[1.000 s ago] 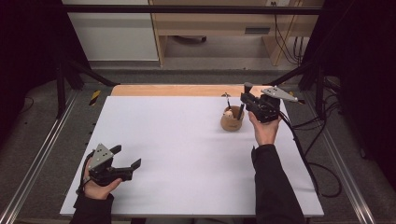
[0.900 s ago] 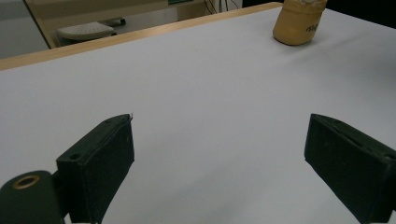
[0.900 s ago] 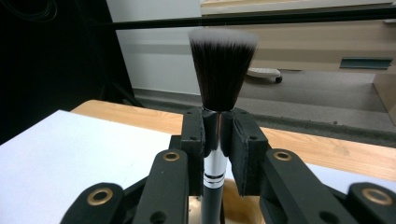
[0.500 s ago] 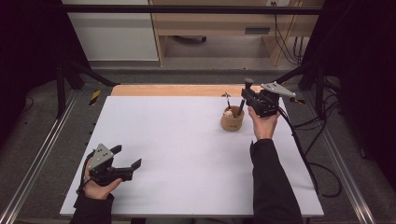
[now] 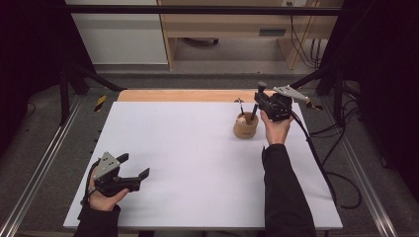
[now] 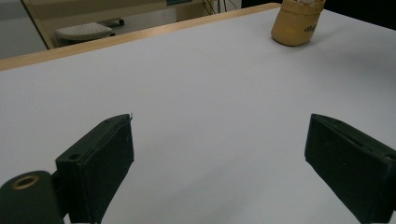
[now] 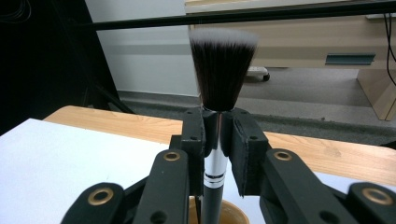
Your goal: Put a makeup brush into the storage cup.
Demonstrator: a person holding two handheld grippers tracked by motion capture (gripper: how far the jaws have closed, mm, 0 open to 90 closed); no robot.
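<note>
right claw [image 7: 217,140] grips brush [image 7: 219,70], seemingly over cup [image 5: 245,126].

**Colours and Patterns**

Table [image 5: 197,163]: plain white top; its far edge is light wood. Cup [image 5: 245,127] on the table: tan, with a small dark mark on its side. Brush [image 7: 218,93] above the cup: black bristles with white tips, silver ferrule, black handle. Both grippers [image 5: 133,170] [image 7: 217,140]: black, with brass-coloured rivets and grey plates. Sleeves [image 5: 284,192]: black
</note>
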